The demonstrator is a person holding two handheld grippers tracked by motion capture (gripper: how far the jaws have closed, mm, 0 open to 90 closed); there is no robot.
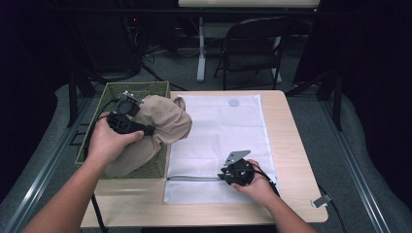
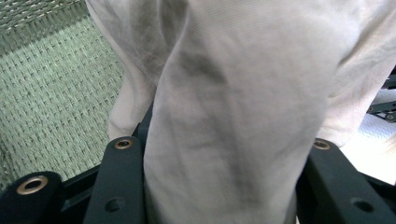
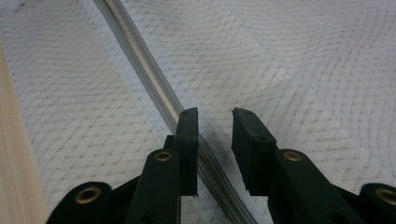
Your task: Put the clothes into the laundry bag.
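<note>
light: bright tabletop, dark surroundings | shadows: soft | focus: close-ups slightly soft

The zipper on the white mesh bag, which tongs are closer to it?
Right. The right tongs sit right at the zipper, jaws apart; the left tongs are off over the green basket, clamping the beige garment.

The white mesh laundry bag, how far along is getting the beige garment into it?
Early. Done: left gripper shut on the beige garment, lifted partly from the green woven basket. In hand: right gripper, jaws apart, is at the grey zipper of the white mesh laundry bag. Left: open it, load garment.
</note>
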